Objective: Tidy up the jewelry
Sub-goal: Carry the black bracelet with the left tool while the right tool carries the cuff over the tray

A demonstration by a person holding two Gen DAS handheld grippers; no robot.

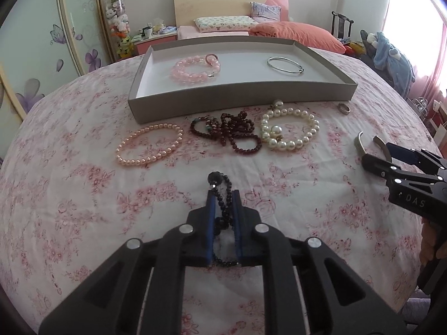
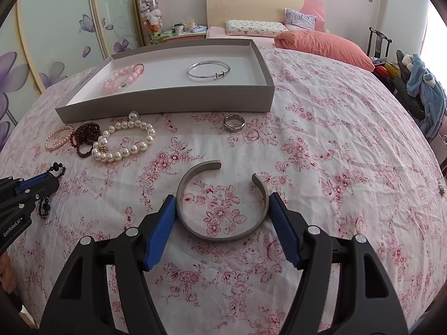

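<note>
Floral tablecloth (image 2: pixel 321 128) covers the whole work surface. At its far side sits the grey tray (image 2: pixel 167 103), holding a pink bead bracelet (image 1: pixel 195 68) toward its left and a thin silver bangle (image 2: pixel 208 70) toward its right. In front of the tray, on the cloth, left to right: peach pearl bracelet (image 1: pixel 149 146), dark red bead strand (image 1: pixel 232 132), white pearl bracelet (image 1: pixel 290 128), small silver ring (image 2: pixel 234 122).

My right gripper (image 2: pixel 222 203) has its blue pads at either side of the open silver cuff (image 2: pixel 220 201), which lies flat; I cannot tell if they press it.

My left gripper (image 1: pixel 223 195) is clamped on the black bead strand (image 1: pixel 223 203), near edge of cloth.
</note>
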